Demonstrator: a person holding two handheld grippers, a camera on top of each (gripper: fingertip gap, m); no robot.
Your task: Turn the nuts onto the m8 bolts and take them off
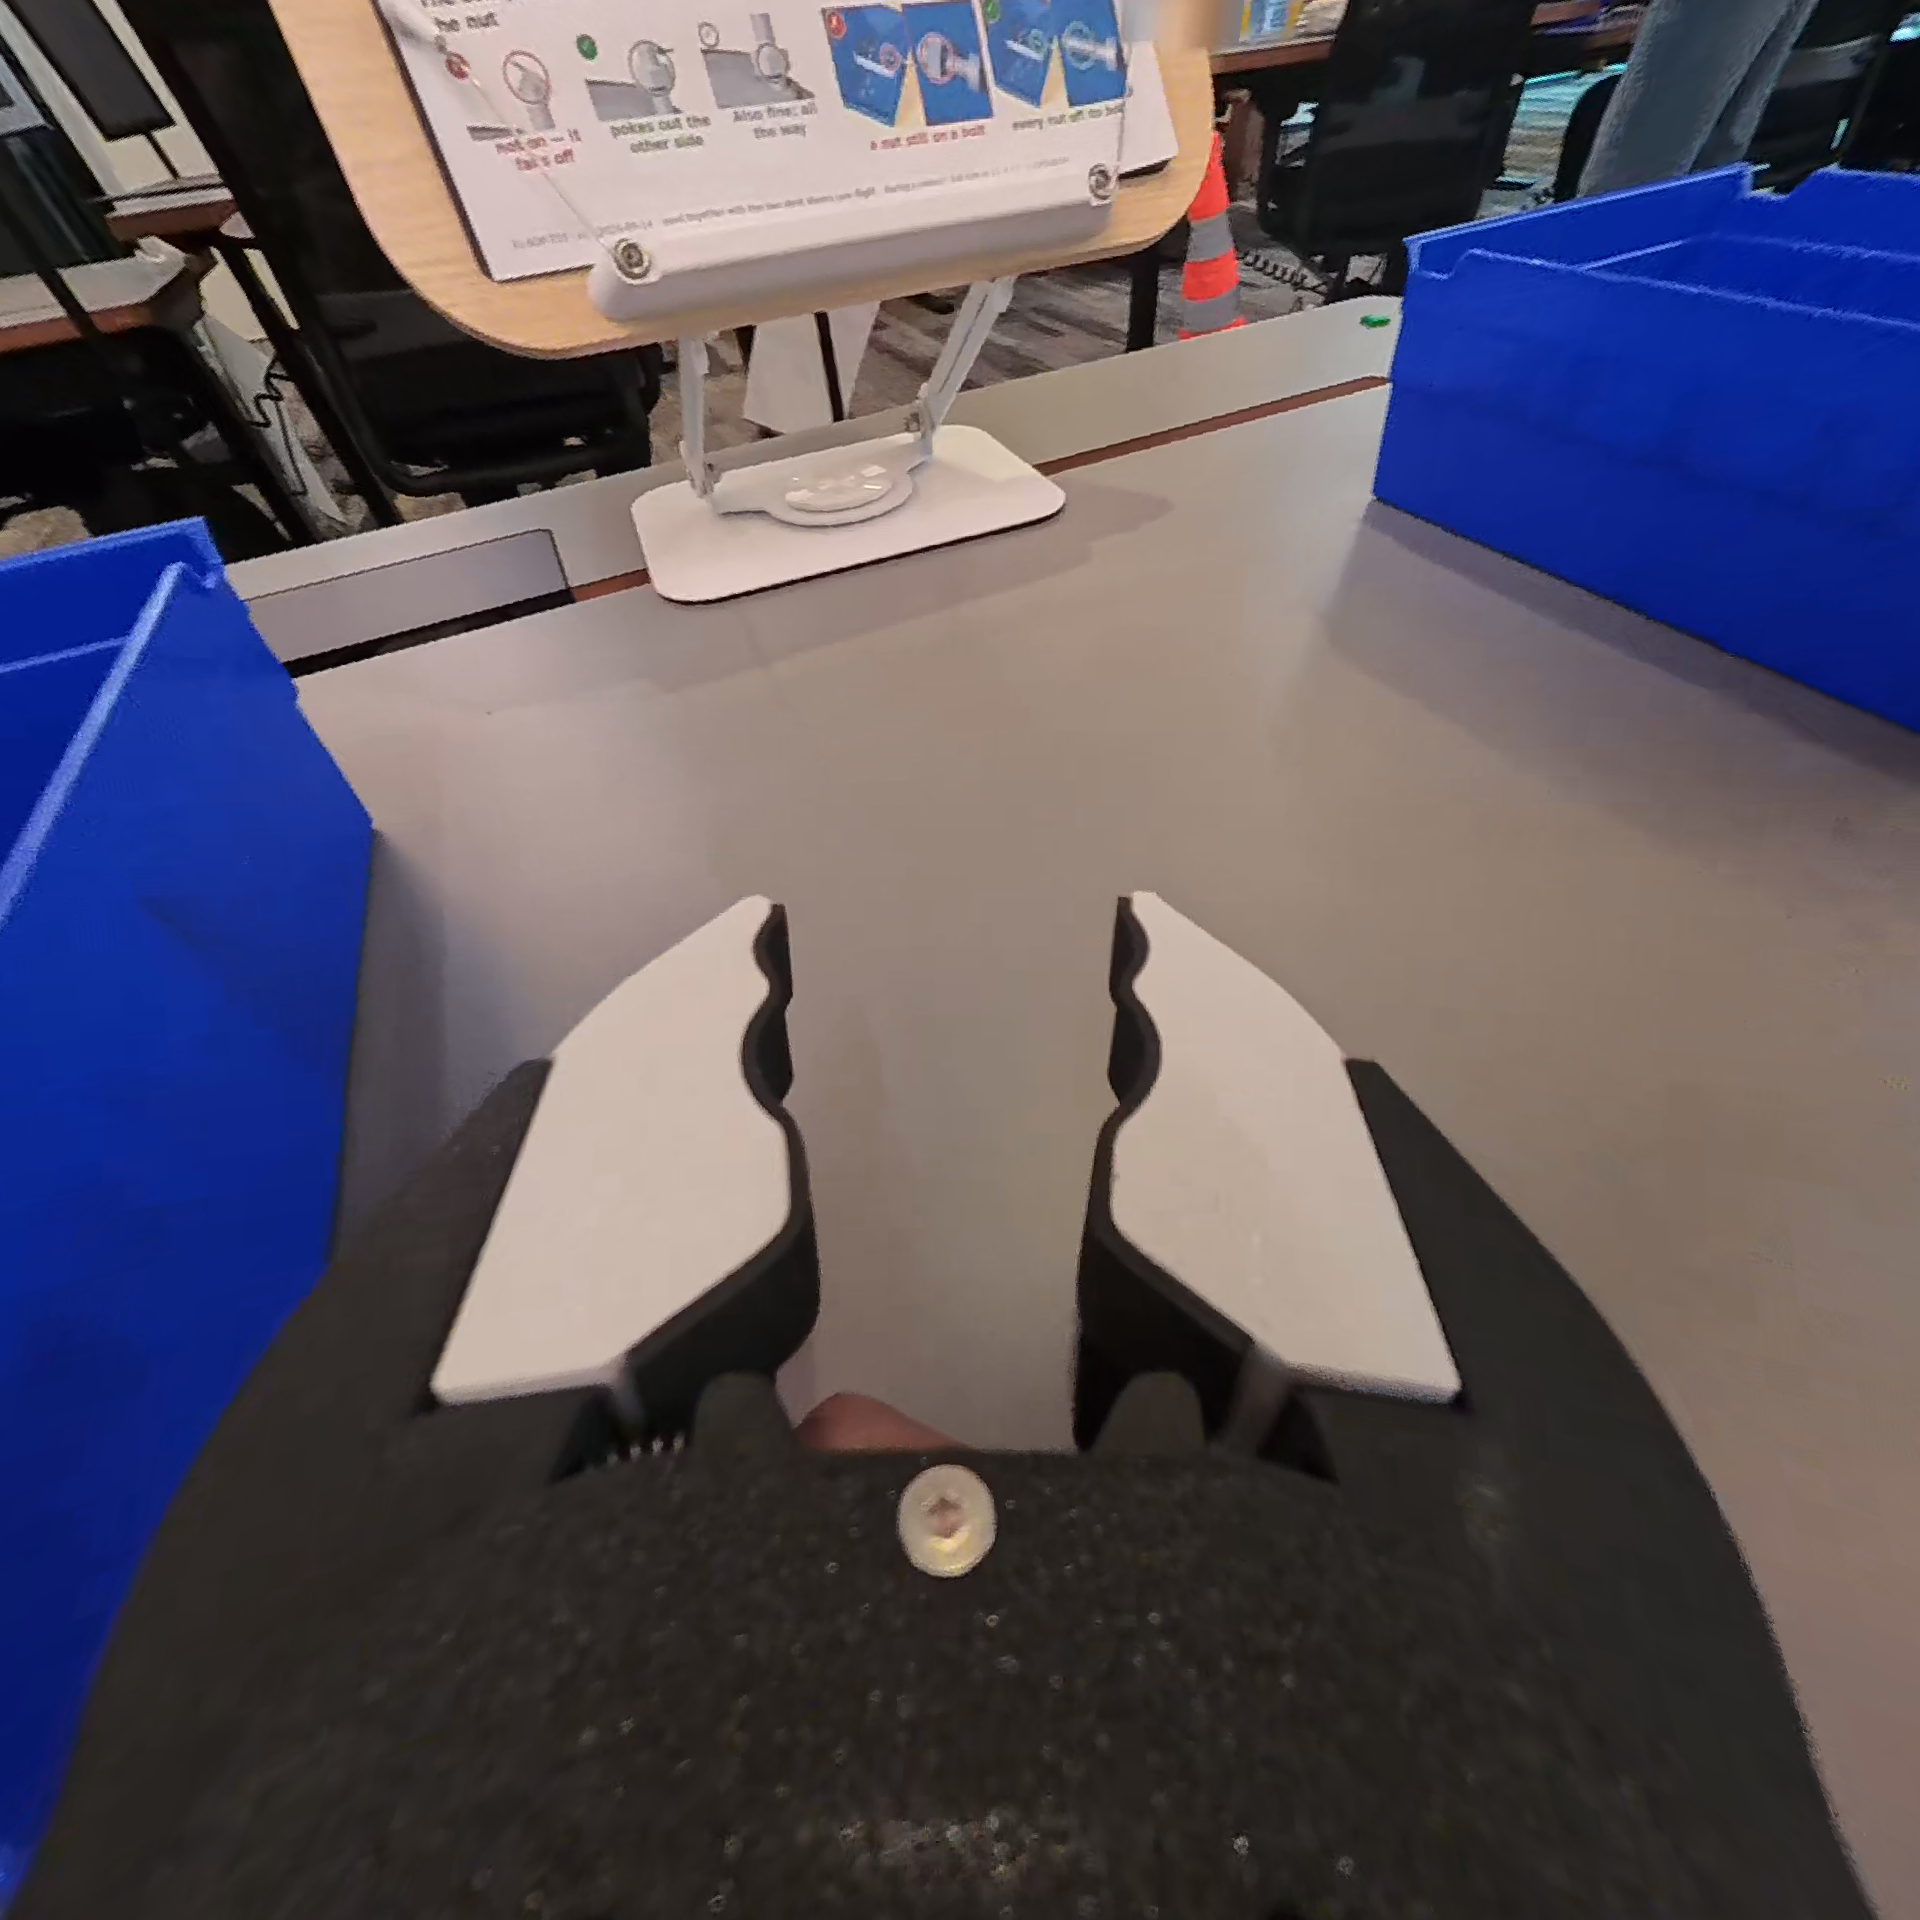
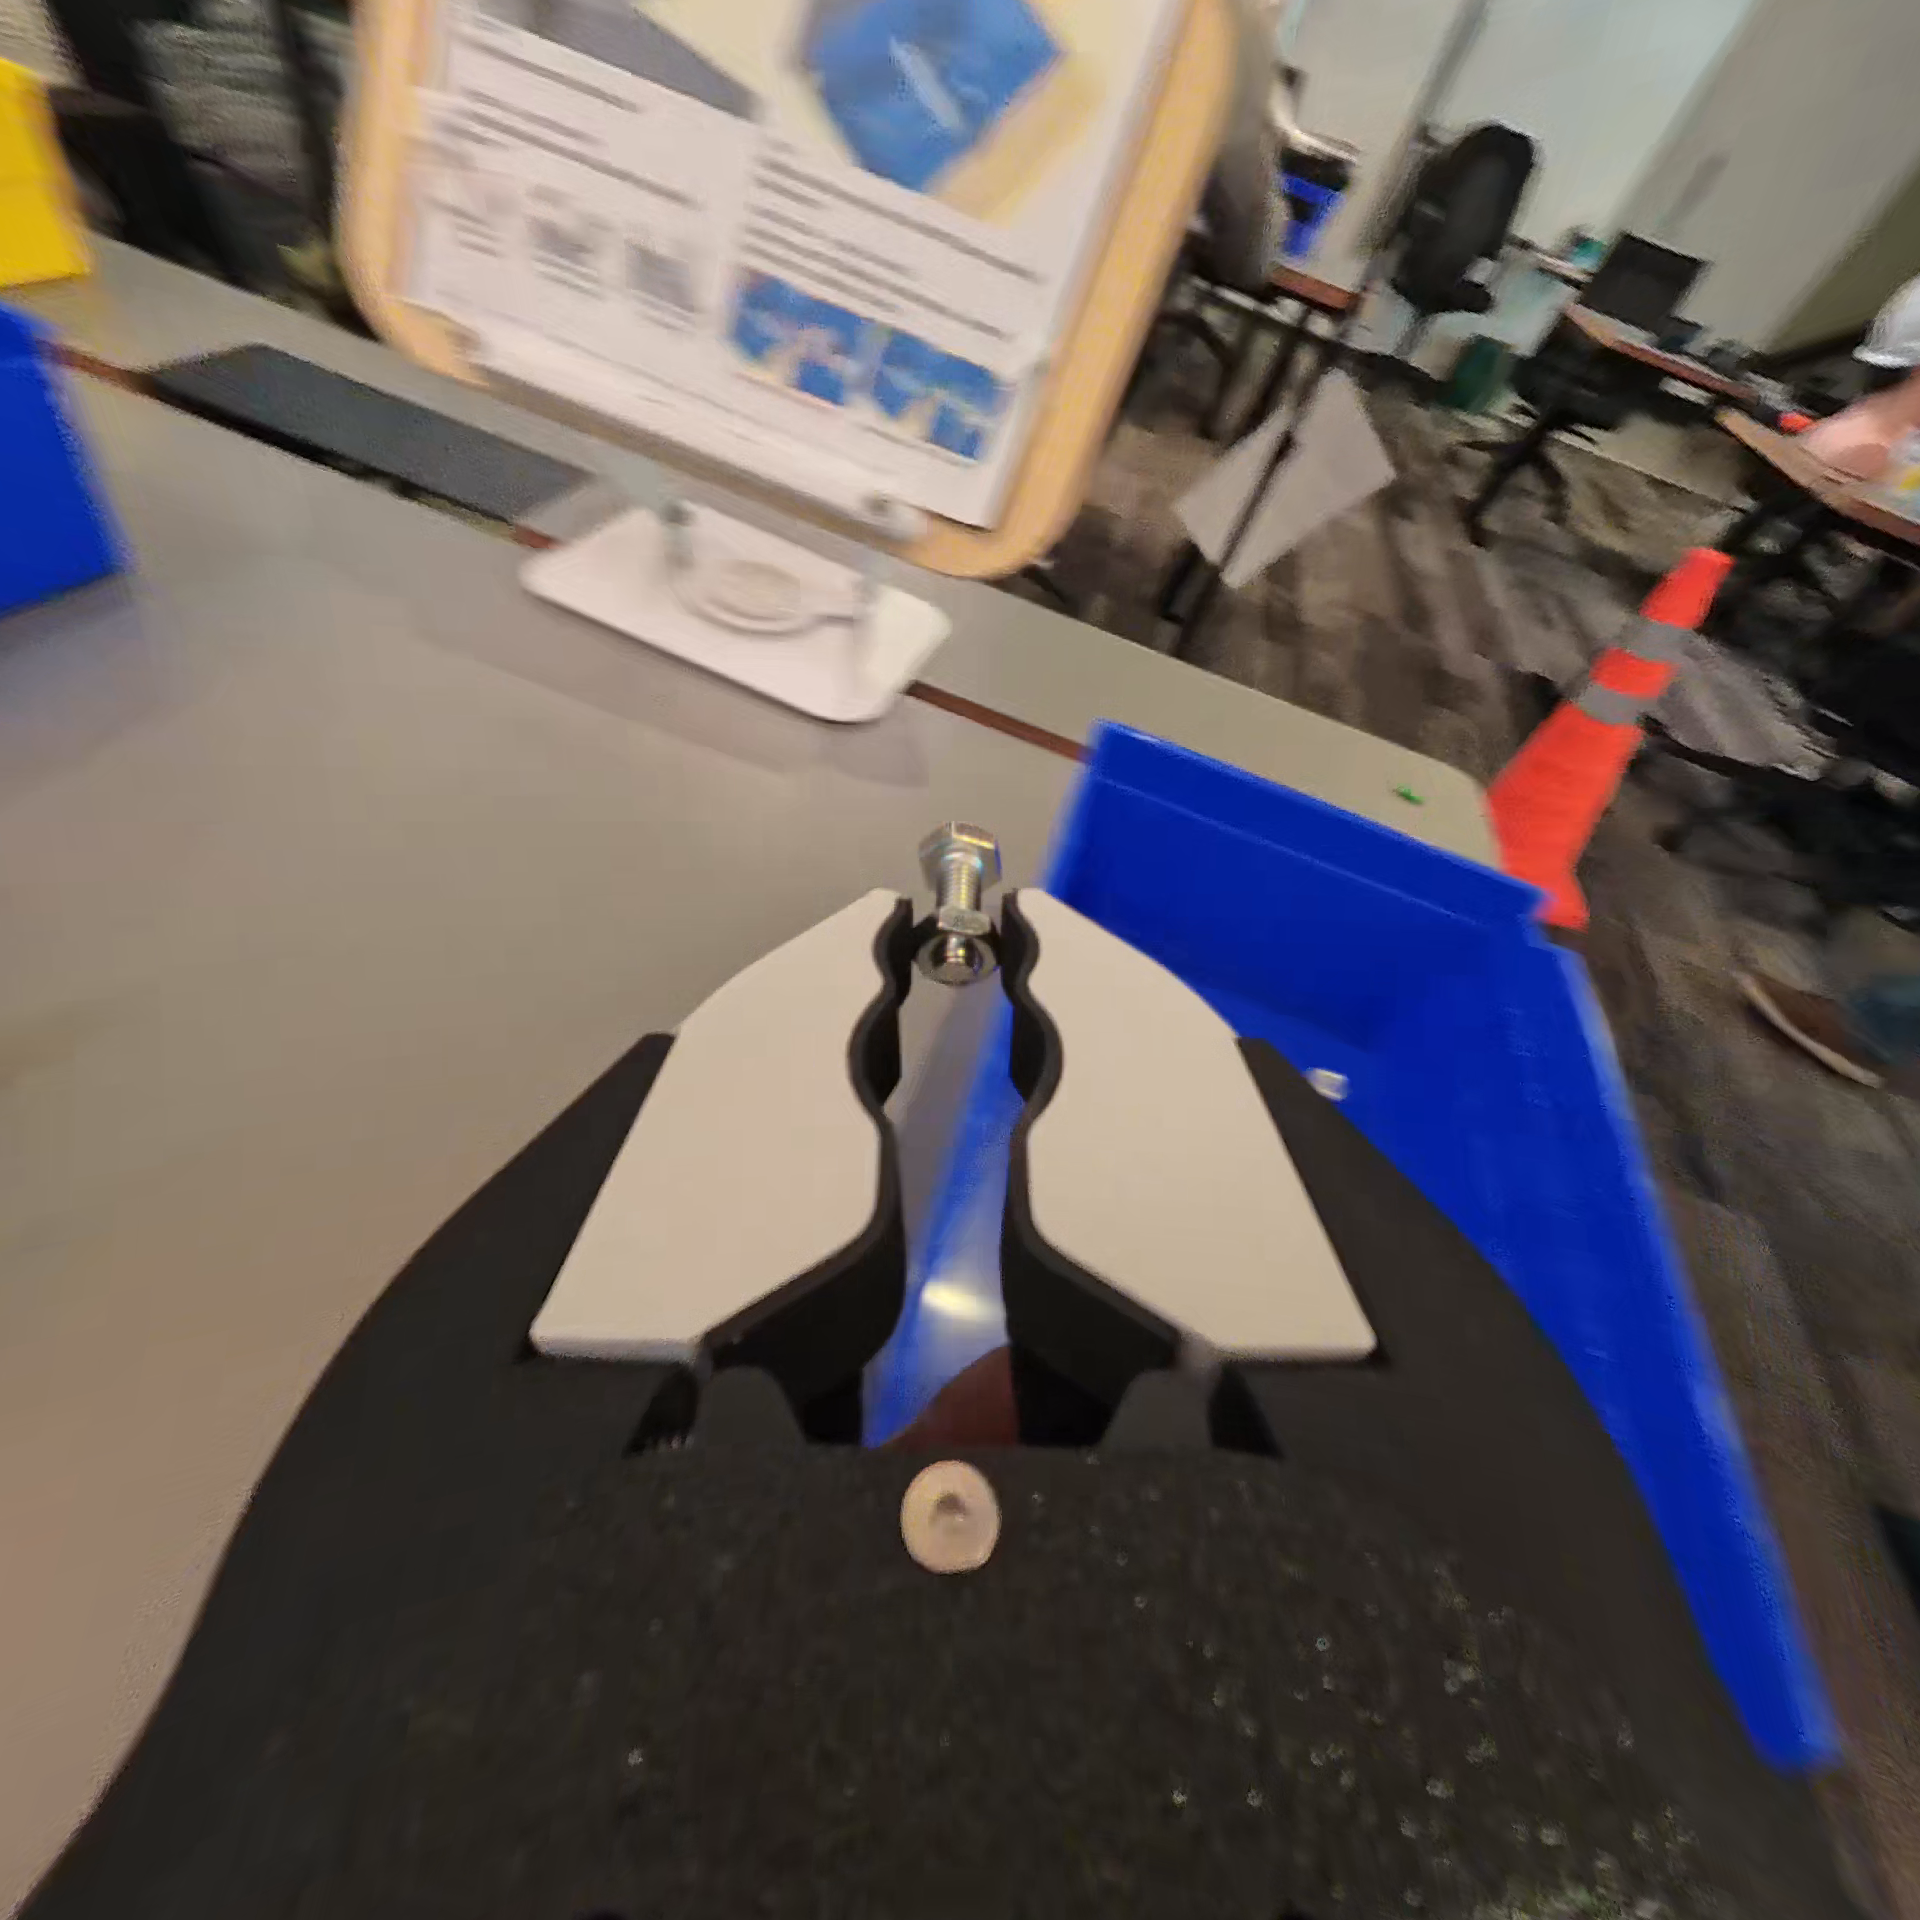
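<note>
left wrist view: the left gripper (image 1: 951,914), black-bodied with two pale grey fingers, sits low in the centre of the frame over the bare grey table top (image 1: 1351,935).
left claw: its jaws stand wide apart with nothing between them.
left surroundings: a blue plastic bin (image 1: 156,987) fills the left edge and another blue plastic bin (image 1: 1662,447) sits at the upper right; both stand on the table, well apart from the fingers.
stand: a wooden-edged board with a printed instruction sheet (image 1: 790,135) rises on a white metal stand (image 1: 847,509) at top centre.
floor beyond: an orange traffic cone with grey bands (image 1: 1210,249) stands past the table's far edge.
right wrist view: the right gripper (image 2: 958,925) fills the lower centre of the frame, the picture blurred.
right claw: its jaws are drawn close and clamped at the tips on a silver hex-head bolt with a silver hex nut on it (image 2: 958,883).
bolt: it stands roughly upright, hex head on top above the fingertips, the nut lower on the thread at the tips.
bolt place: centre of the frame, above the table, just left of the near blue bin's wall (image 2: 1351,935).
</note>
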